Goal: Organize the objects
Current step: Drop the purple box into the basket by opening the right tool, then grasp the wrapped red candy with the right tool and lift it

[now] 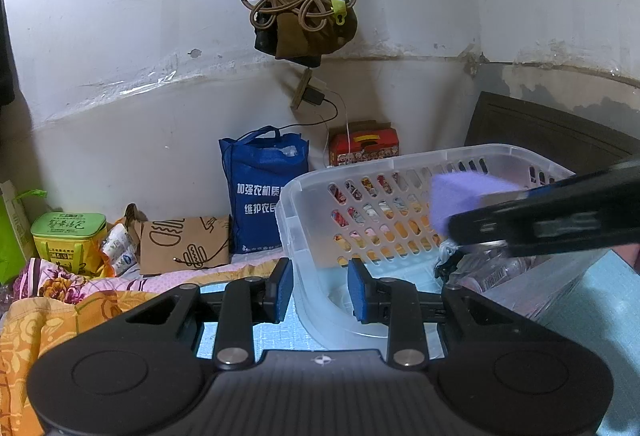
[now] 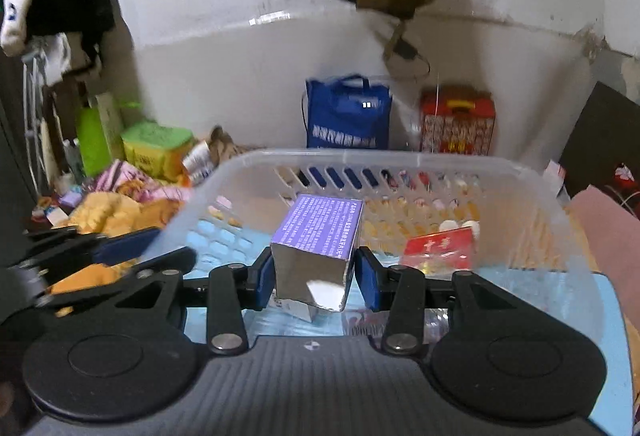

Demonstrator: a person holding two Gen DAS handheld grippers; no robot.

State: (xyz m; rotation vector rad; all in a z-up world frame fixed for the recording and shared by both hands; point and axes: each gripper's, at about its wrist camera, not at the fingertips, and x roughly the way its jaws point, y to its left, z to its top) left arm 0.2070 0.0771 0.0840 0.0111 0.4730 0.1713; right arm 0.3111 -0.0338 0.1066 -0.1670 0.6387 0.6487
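Note:
A clear slotted plastic basket [image 1: 384, 163] stands on the bed; it also shows in the right wrist view [image 2: 400, 157]. My right gripper [image 2: 314, 278] is shut on a purple and silver carton [image 2: 316, 248] and holds it over the basket's near rim. In the left wrist view that carton [image 1: 452, 199] hangs blurred over the basket from the right. A red packet [image 2: 438, 248] lies inside the basket. My left gripper [image 1: 320, 290] is open and empty at the basket's near left corner, with its right finger inside the rim.
A blue tote bag [image 1: 260, 191], a red gift box [image 1: 364, 147], a brown paper bag [image 1: 184, 244] and a green-lidded tin [image 1: 68, 240] stand along the wall. Patterned orange and pink bedding [image 1: 48, 312] lies left. Ropes and a bag [image 1: 296, 3] hang from the wall above.

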